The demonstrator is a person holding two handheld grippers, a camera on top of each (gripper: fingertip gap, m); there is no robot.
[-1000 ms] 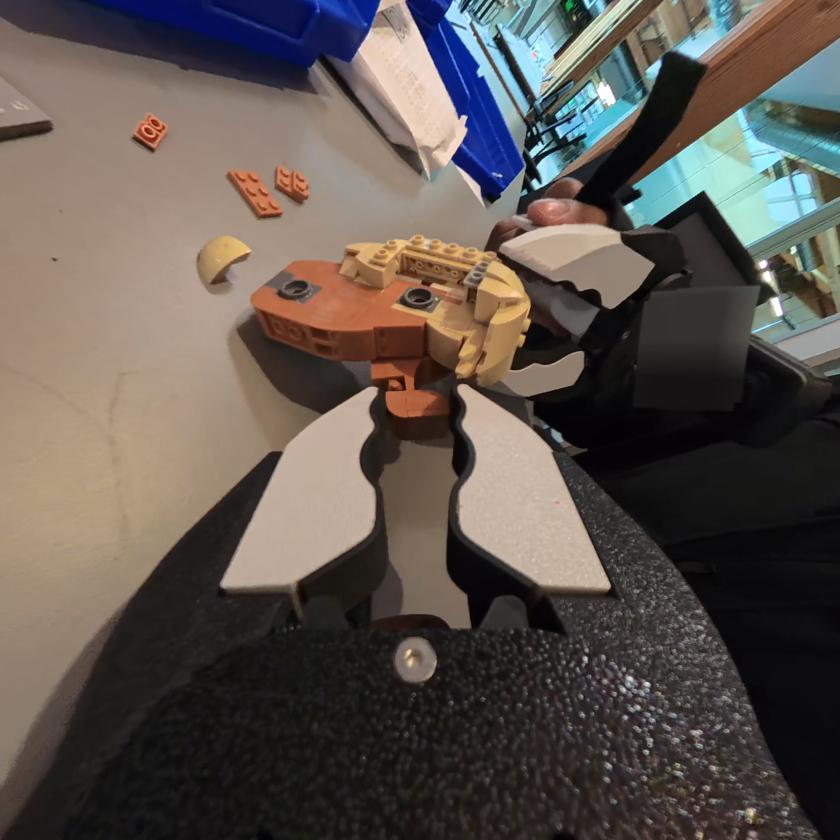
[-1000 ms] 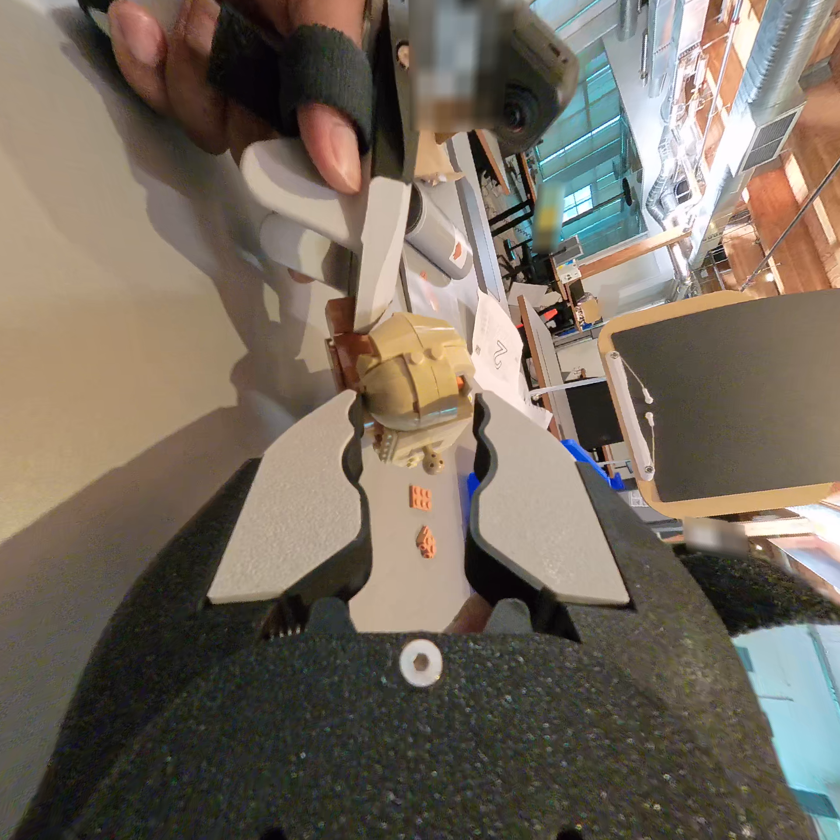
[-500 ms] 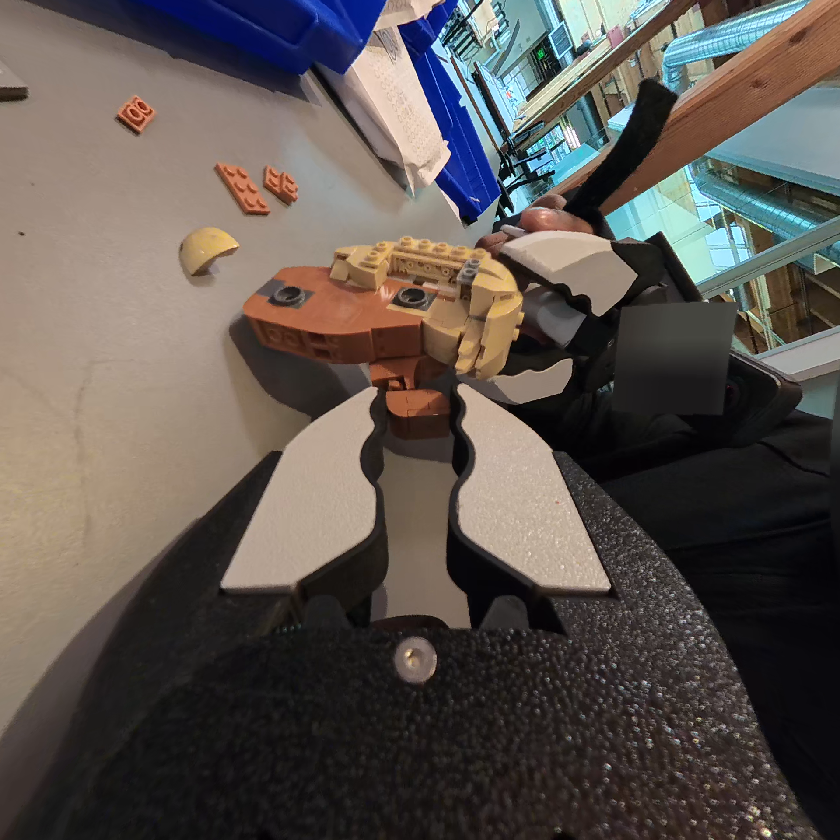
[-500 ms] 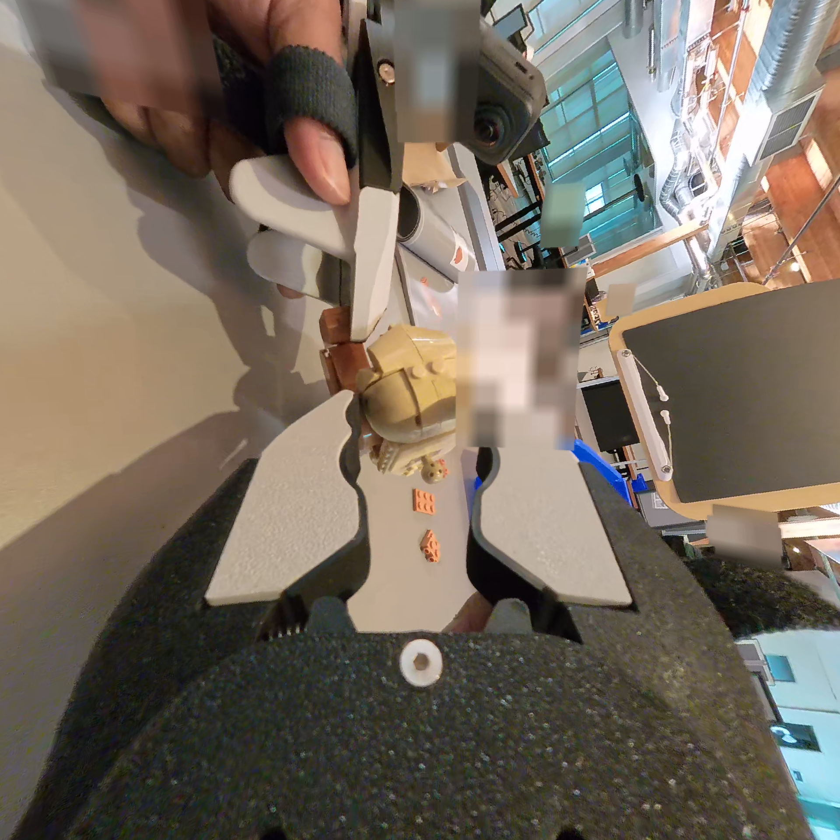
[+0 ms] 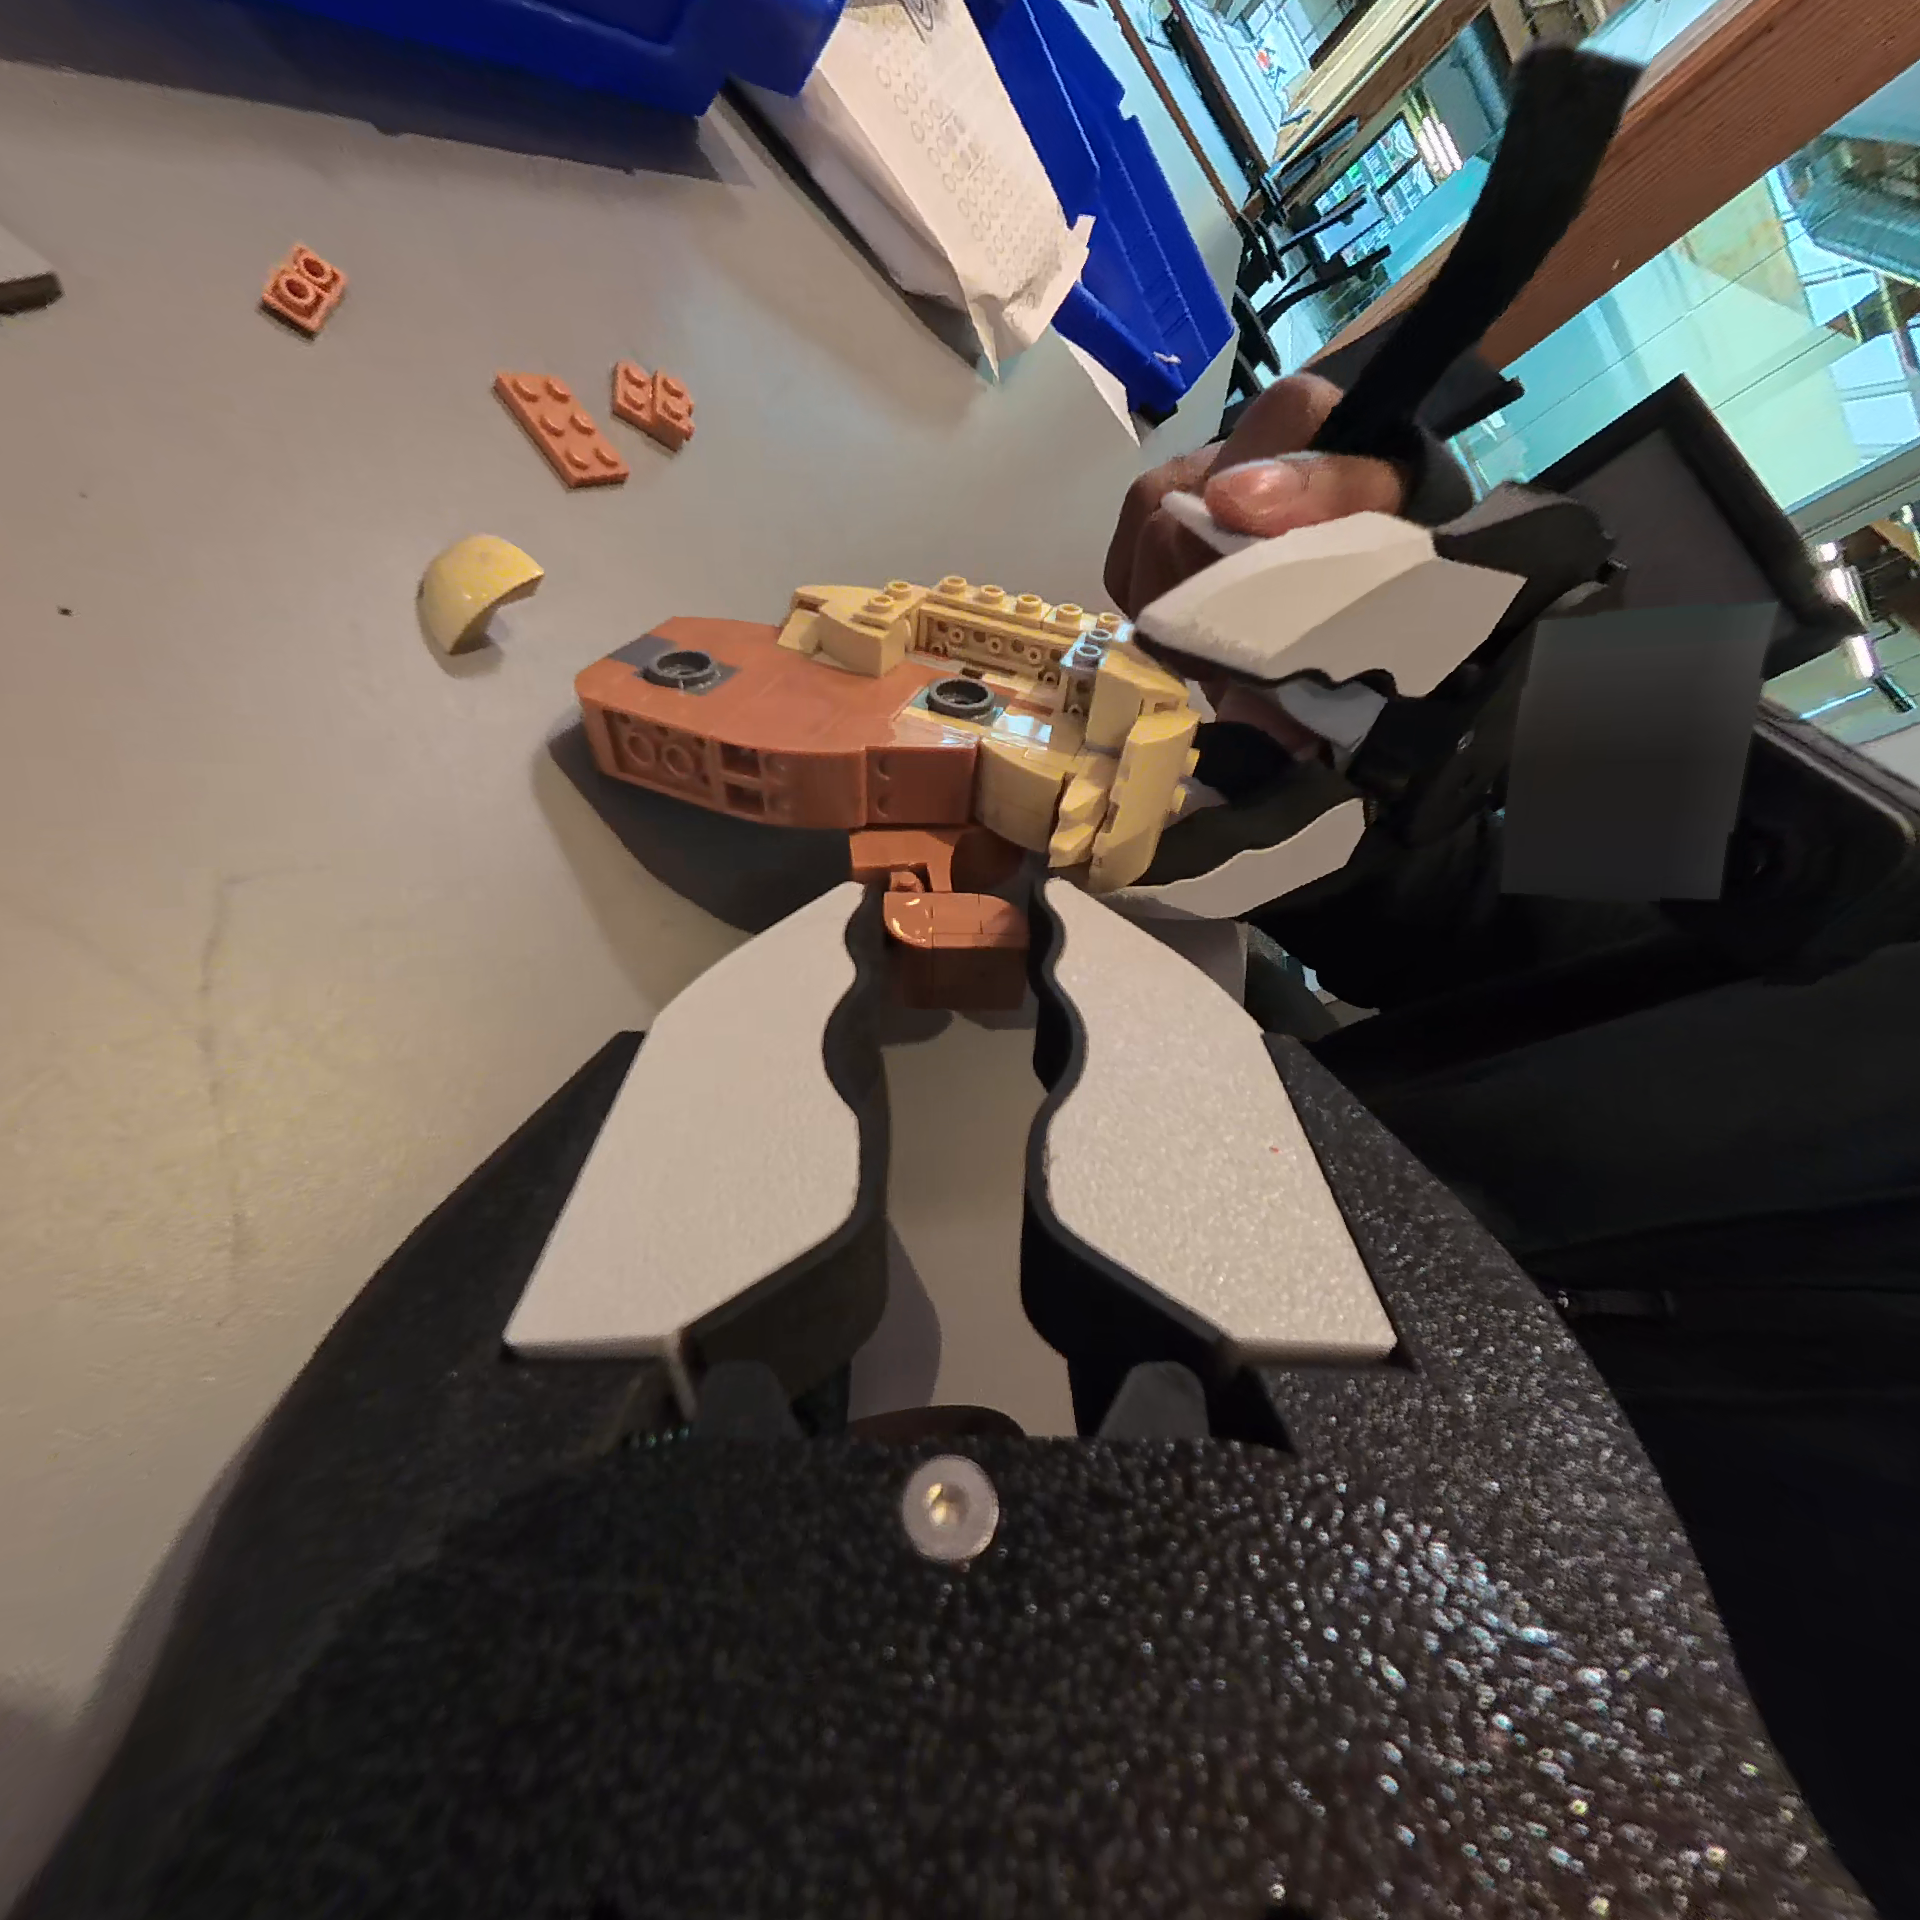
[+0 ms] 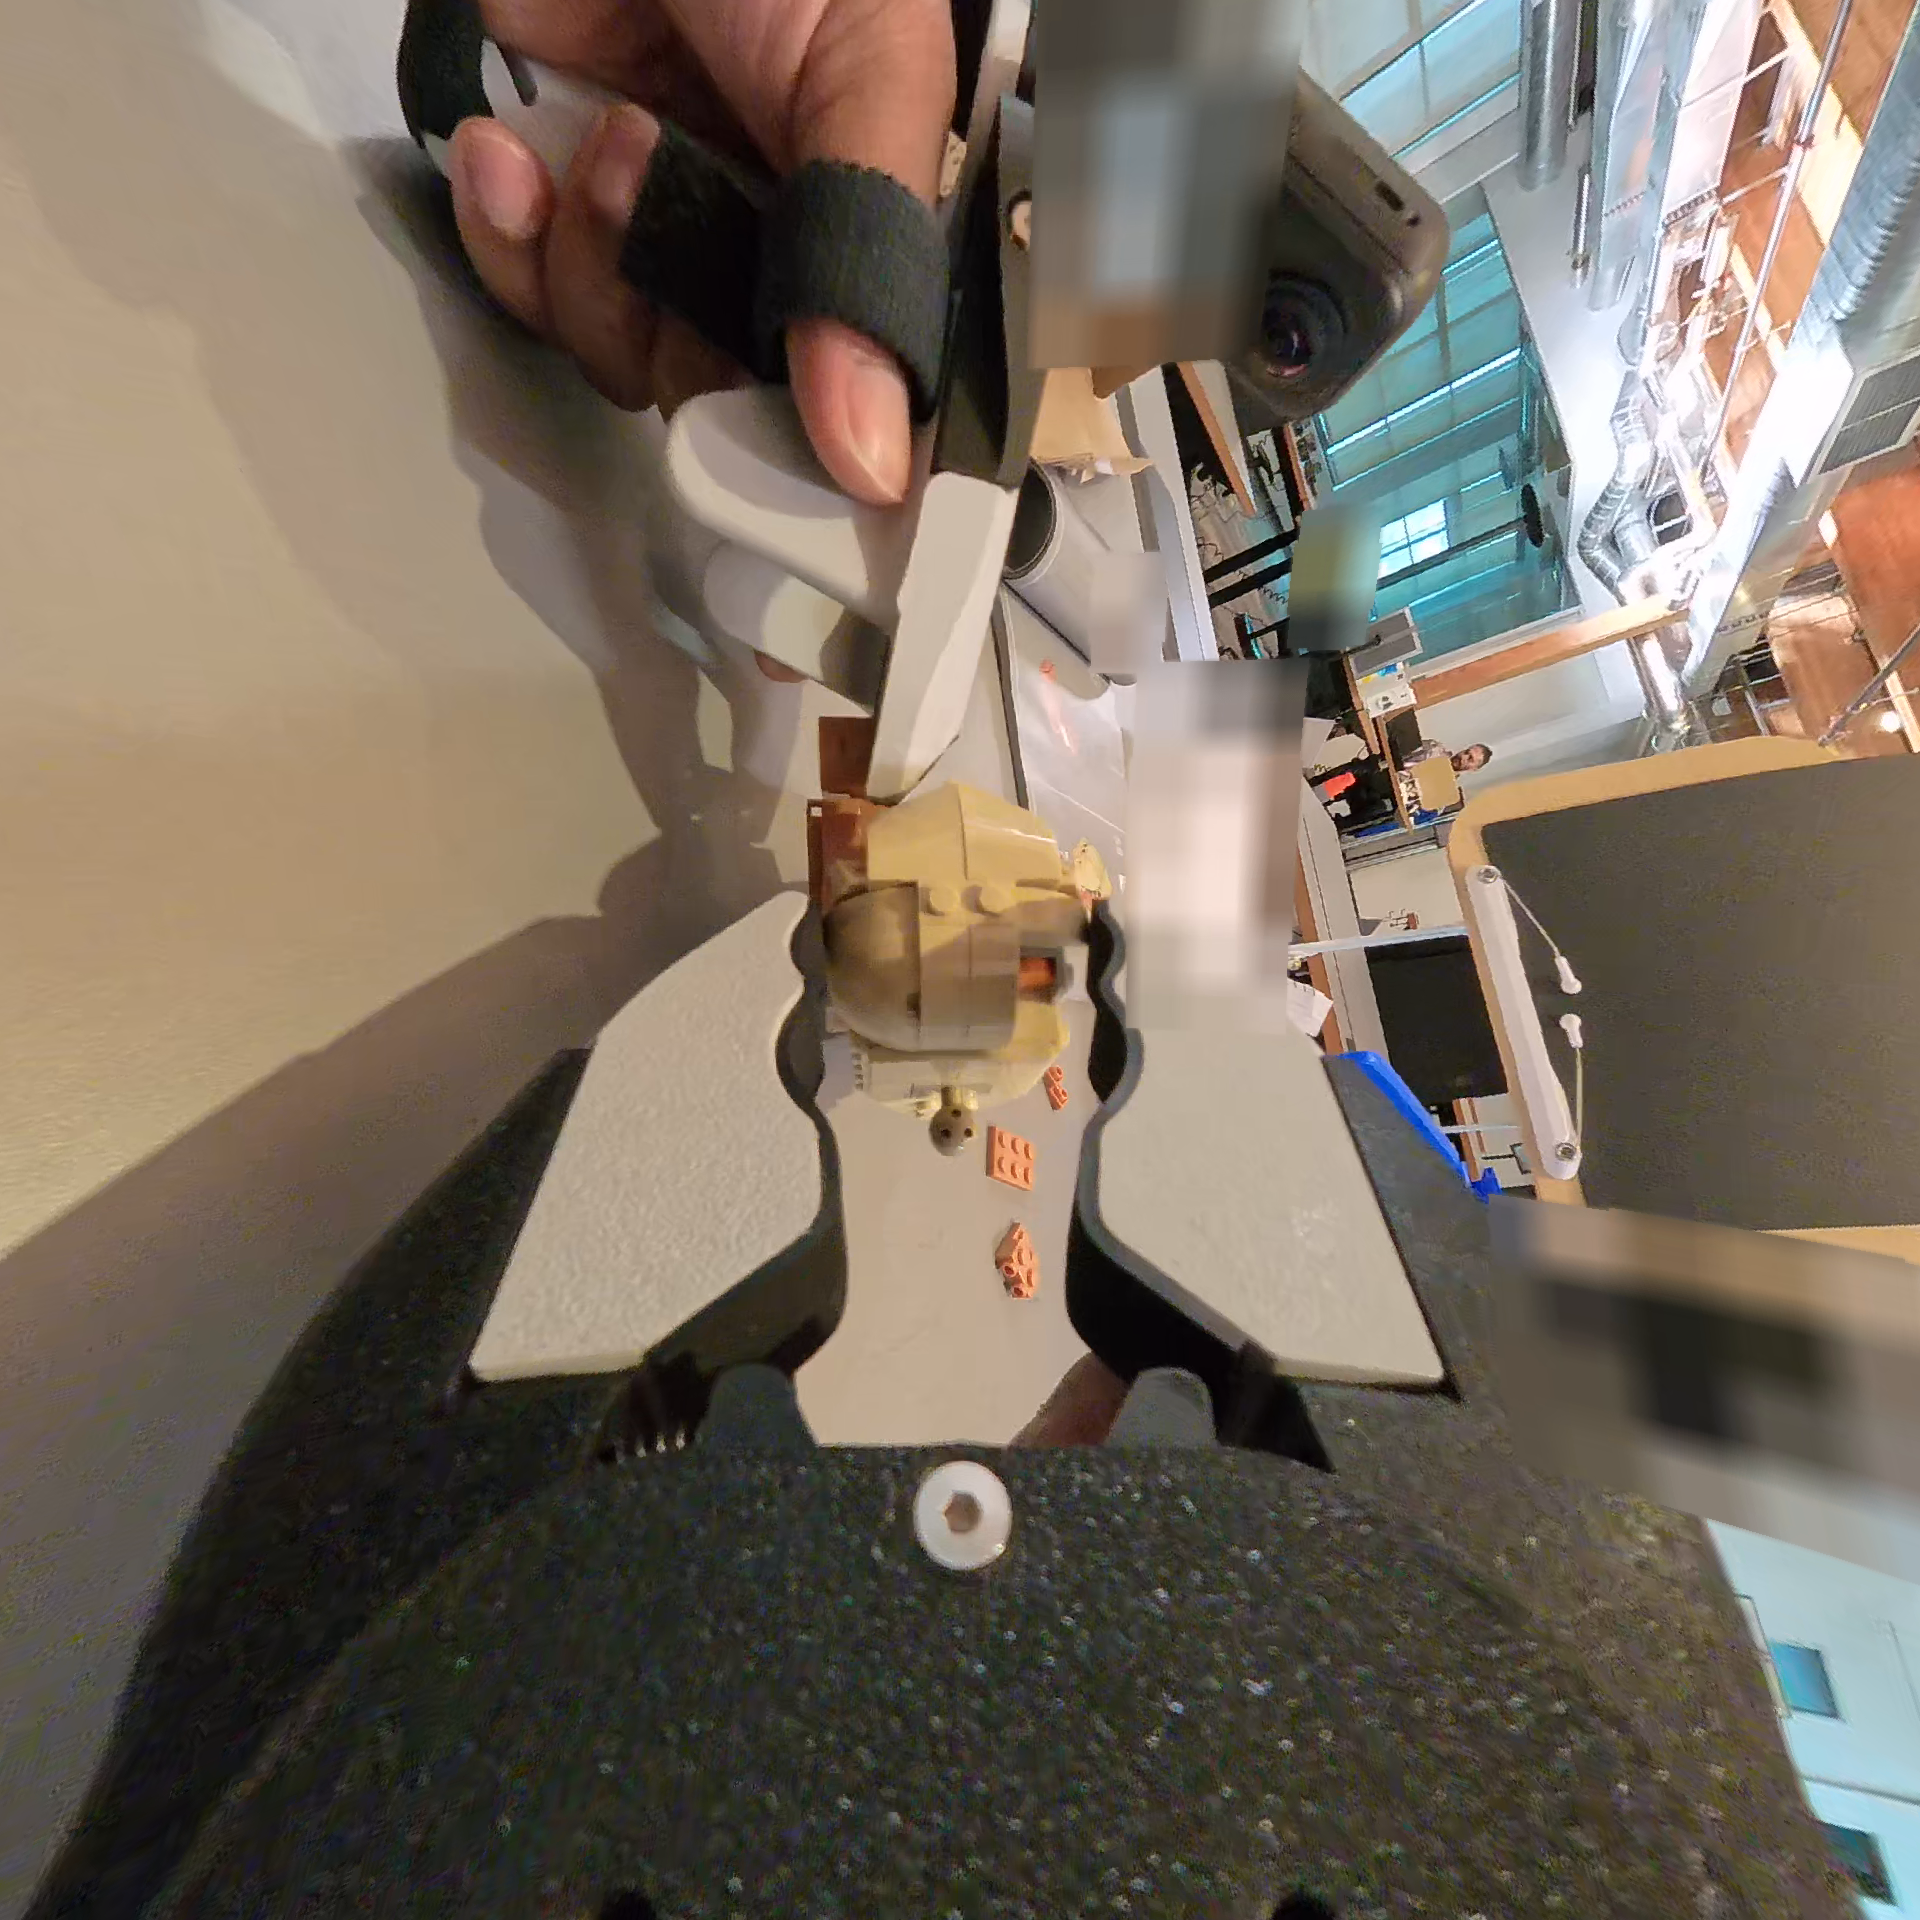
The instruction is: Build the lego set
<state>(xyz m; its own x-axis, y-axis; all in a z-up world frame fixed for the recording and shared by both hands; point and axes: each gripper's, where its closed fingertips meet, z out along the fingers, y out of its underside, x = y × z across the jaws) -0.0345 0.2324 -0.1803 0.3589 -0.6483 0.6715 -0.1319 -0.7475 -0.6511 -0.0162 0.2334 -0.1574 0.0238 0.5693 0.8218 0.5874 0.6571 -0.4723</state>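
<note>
Two claws on one model: left gripper (image 5: pixel 945 914) pinches the brown stub, right gripper (image 6: pixel 951 987) brackets the tan end.

The brown-and-tan brick-built lego model (image 5: pixel 883 717) lies on the grey tabletop (image 5: pixel 260 883), long axis running left to right across the left wrist view, straight ahead of the left claw. A short brown block (image 5: pixel 951 951) sticks out of its near side toward that claw, and the narrowed jaws sit closed on it. In the right wrist view the model's rounded tan end (image 6: pixel 935 935) points at the right claw end-on, sitting between its tips; whether those jaws actually press the bricks, I cannot tell. Loose pieces wait farther out: a tan dome piece (image 5: pixel 473 592) and orange-brown studded plates (image 5: pixel 561 426). Judging by reach, the right claw seems freer to fetch one, since the left anchors the model.
</note>
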